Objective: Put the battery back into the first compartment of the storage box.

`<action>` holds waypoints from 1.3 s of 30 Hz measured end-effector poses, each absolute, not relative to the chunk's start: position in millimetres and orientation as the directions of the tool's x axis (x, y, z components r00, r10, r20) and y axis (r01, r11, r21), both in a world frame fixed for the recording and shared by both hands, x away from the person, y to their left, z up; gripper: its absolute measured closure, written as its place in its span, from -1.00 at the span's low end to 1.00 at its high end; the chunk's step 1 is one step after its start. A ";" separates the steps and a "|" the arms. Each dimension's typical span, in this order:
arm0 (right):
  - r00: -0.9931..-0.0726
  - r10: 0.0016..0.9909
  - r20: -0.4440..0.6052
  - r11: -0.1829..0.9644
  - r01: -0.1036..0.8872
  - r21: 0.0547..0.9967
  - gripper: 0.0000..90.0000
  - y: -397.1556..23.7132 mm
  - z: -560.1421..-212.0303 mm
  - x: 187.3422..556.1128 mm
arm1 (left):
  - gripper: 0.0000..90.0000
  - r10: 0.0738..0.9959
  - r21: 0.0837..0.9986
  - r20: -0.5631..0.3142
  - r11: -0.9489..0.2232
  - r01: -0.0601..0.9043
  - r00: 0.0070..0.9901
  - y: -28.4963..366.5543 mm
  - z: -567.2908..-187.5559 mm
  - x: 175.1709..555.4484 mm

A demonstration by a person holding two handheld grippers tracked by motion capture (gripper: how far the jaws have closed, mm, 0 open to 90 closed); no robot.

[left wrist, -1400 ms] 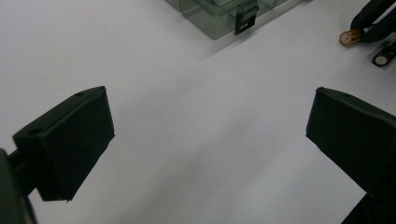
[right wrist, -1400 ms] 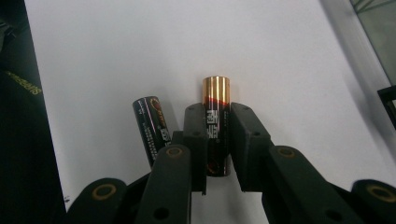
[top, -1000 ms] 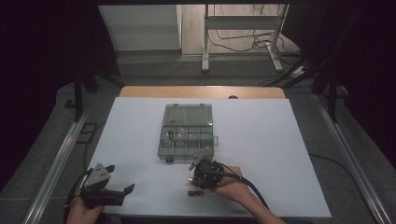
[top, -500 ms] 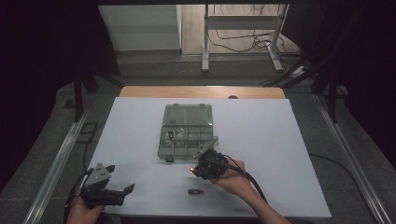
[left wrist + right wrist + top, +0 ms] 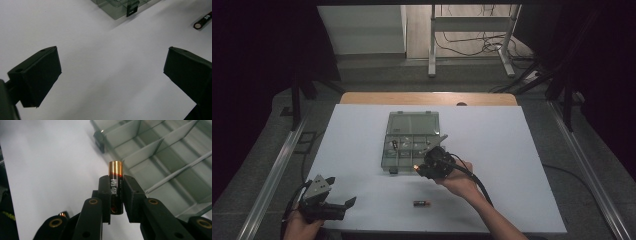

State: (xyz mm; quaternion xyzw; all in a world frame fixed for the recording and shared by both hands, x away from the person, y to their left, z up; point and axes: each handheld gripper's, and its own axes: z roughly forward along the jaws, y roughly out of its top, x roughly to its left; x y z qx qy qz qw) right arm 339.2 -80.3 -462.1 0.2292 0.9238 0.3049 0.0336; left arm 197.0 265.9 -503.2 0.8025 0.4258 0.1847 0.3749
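Right gripper [image 5: 117, 195] clamps a battery [image 5: 116, 187] at the front edge of the clear compartment box [image 5: 411, 125].

Left gripper [image 5: 328, 207] rests near the table's [image 5: 512, 150] left corner, jaws spread wide; another battery [image 5: 421, 203] lies loose between them.

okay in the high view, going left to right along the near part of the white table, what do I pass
Left black two-jaw gripper with grey plate → small black-and-copper battery lying on the table → right black gripper, in the person's hand, at the clear plastic compartment box.
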 end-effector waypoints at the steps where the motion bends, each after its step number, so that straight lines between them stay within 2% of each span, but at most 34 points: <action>1: -0.892 0.445 0.077 0.706 0.403 0.582 0.71 -79.4 -461.1 341.3 | -0.96 0.822 0.759 -0.023 -0.356 0.545 0.569 265.9 -503.1 197.0; 39: -0.854 0.516 0.072 0.645 0.442 0.623 0.71 -12.2 -459.4 420.2 | -0.96 0.817 0.760 -0.024 -0.359 0.541 0.576 266.1 -503.1 196.5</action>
